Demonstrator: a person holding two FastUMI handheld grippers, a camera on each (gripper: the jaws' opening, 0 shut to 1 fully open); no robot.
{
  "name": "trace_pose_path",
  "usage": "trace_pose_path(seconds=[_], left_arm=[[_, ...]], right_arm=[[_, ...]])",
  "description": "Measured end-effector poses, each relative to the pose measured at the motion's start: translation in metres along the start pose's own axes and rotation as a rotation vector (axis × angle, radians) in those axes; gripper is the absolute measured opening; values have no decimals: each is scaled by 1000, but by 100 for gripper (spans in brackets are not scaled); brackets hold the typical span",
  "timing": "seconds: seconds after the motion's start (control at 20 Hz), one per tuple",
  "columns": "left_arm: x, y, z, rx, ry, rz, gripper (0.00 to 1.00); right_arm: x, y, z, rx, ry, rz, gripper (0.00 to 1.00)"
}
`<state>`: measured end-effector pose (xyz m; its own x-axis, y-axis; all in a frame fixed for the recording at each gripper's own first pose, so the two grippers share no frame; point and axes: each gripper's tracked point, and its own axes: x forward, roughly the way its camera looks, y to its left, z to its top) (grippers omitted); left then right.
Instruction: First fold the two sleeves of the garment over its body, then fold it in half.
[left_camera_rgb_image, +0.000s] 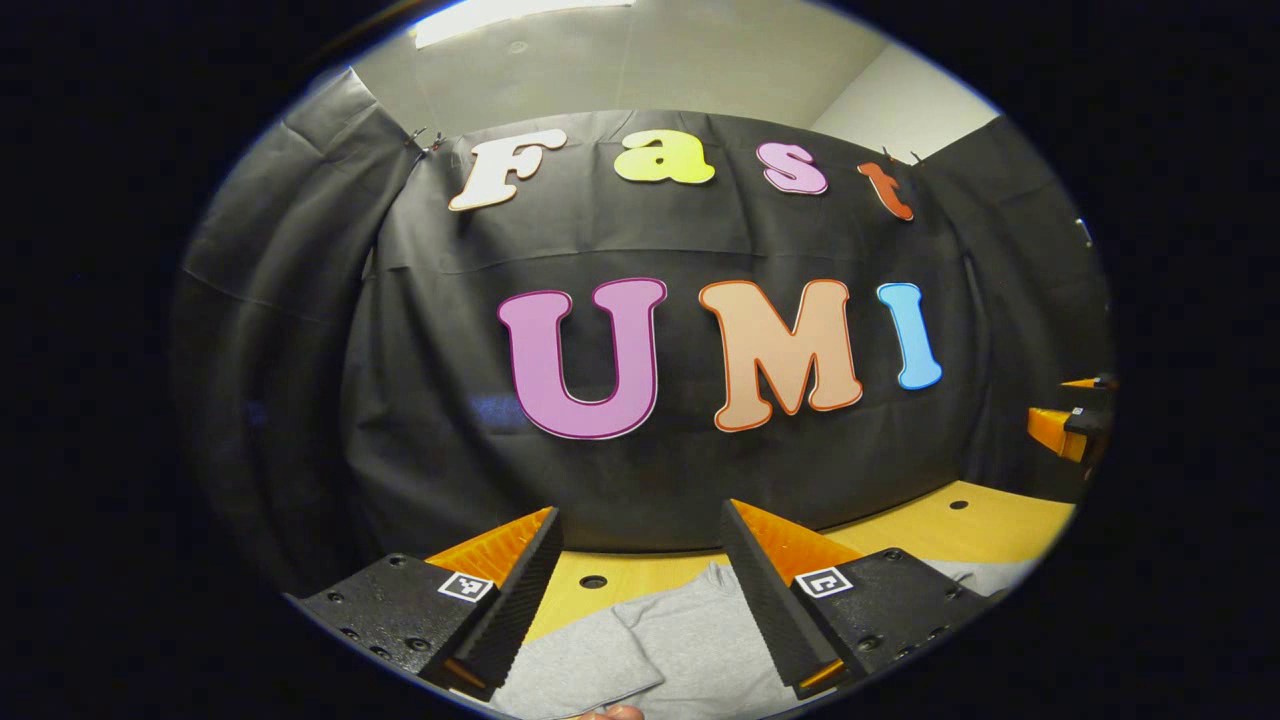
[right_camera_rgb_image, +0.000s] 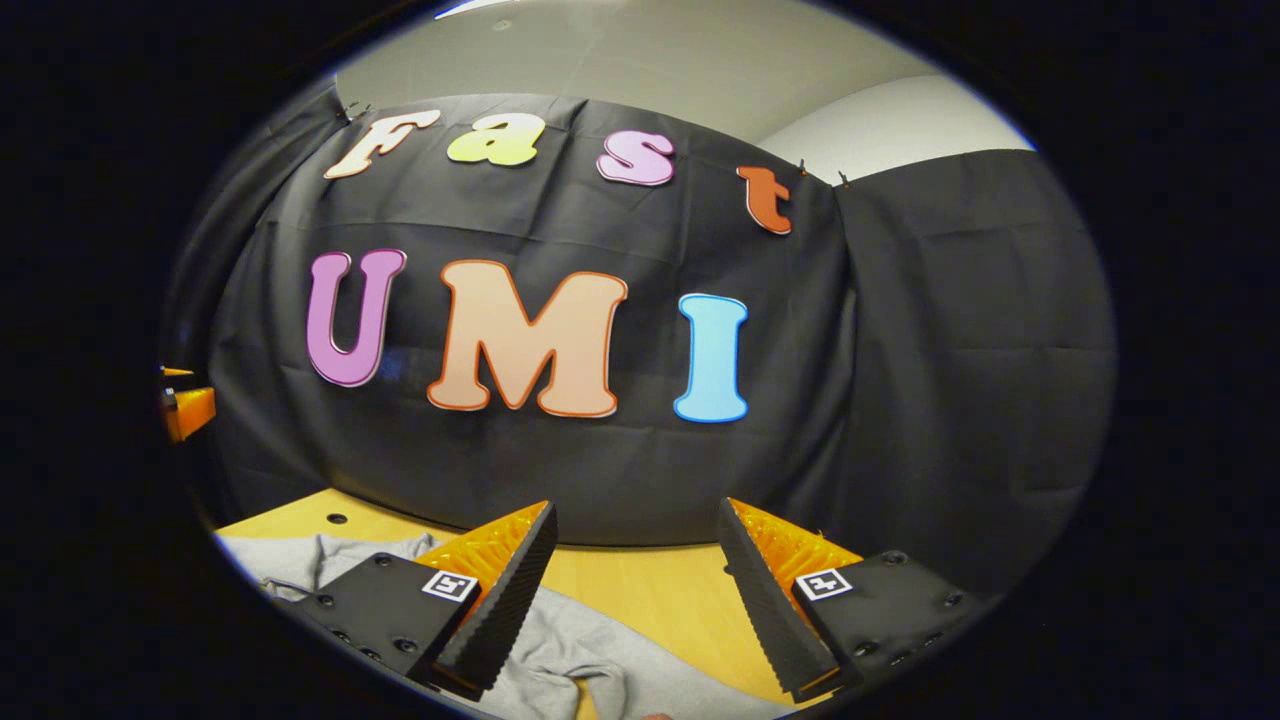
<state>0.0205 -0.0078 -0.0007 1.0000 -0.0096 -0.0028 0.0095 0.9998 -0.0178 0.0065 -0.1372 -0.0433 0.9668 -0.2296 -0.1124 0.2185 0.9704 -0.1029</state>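
Two black-and-orange ridged grippers, left gripper (left_camera_rgb_image: 640, 590) and right gripper (right_camera_rgb_image: 635, 590), are hovering spread open, holding nothing, above a soft grey cotton garment (left_camera_rgb_image: 690, 640) lying on the yellow wooden table (left_camera_rgb_image: 980, 520) just below.

No brand, number or word can be read on any of the things here. The only signs are small square black-and-white coded markers, one on the black mount of each finger. In the left gripper view, the left gripper (left_camera_rgb_image: 640, 590) carries one on its left mount and one on its right. In the right gripper view, the right gripper (right_camera_rgb_image: 635, 590) bears a like pair. Their patterns are blocky code shapes, not letters that can be read.
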Motion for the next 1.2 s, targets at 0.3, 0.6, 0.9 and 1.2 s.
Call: trace_pose_path(seconds=[0.3, 0.6, 0.9, 1.2], left_arm=[[2, -10, -2, 0, 4, -17, 93], [6, -18, -11, -21, 30, -32, 93], [11, -32, -12, -14, 27, -62, 93], [12, -46, -12, -5, 29, -91, 94]], right_arm=[[-7, -48, -60, -2, 135, -76, 99], [-26, -100, -127, -5, 299, -143, 99], [-59, -130, -193, -11, 474, -175, 100], [-89, -139, -247, -48, 626, -145, 100]])
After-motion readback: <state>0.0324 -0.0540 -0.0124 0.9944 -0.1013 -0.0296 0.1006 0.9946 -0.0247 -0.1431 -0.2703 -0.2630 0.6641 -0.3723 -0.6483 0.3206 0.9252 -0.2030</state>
